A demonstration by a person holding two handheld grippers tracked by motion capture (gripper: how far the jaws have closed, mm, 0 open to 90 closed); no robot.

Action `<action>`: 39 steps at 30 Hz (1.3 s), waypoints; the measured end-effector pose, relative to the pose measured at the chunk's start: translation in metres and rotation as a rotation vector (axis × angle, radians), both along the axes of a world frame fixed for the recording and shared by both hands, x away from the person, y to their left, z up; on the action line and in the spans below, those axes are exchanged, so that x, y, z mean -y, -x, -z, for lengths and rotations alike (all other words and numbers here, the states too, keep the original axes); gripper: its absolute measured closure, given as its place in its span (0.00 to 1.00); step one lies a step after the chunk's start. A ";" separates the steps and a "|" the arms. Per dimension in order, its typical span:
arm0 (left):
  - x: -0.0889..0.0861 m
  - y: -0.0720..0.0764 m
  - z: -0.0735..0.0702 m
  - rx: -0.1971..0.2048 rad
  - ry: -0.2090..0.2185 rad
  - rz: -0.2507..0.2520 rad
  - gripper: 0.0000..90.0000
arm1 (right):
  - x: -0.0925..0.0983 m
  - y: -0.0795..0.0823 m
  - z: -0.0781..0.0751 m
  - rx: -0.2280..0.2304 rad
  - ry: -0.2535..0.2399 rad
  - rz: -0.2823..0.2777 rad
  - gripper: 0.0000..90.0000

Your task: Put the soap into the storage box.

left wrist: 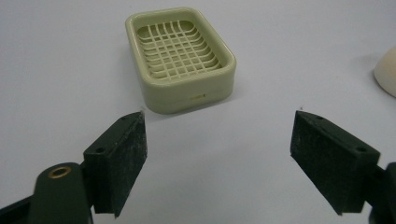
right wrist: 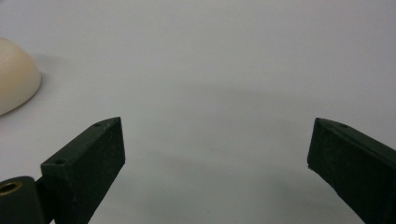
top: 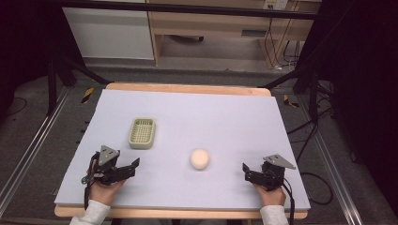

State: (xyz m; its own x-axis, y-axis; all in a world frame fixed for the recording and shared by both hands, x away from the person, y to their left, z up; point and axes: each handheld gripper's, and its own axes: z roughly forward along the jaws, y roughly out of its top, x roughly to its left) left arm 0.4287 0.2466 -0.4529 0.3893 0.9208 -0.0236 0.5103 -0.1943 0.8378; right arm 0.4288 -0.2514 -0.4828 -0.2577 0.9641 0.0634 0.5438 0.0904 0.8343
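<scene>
Soap bar [top: 199, 159], pale and rounded, lies on the lavender mat [top: 225, 117] between both tongs. The left gripper [top: 130, 168] and the right gripper [top: 246, 171] each rest low with jaws spread wide, holding nothing. Neither is clearly closer to the soap. Beyond the left gripper, just ahead, sits the green slotted dish [top: 142, 132], its long axis running away from the person.

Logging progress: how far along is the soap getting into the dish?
Nothing looks done: the soap lies on the mat, apart from the empty dish. Nothing is in hand; left gripper and right gripper are open. Likely left: grasping and placing the soap.
</scene>
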 end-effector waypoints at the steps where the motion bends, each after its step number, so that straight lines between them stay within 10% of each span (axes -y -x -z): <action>1: 0.001 0.000 0.000 0.003 0.000 0.000 0.20 | 0.000 0.000 0.000 0.000 0.000 0.000 0.05; 39: 0.027 -0.002 -0.006 0.013 -0.015 0.063 0.20 | 0.000 0.000 0.001 0.000 0.007 0.002 0.05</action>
State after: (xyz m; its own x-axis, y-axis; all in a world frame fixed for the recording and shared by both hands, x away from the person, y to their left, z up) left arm 0.4309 0.2194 -0.4471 0.4468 0.8946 -0.0043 0.4854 -0.2384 0.8412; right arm 0.4289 -0.2512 -0.4833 -0.2556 0.9651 0.0568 0.5443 0.0951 0.8335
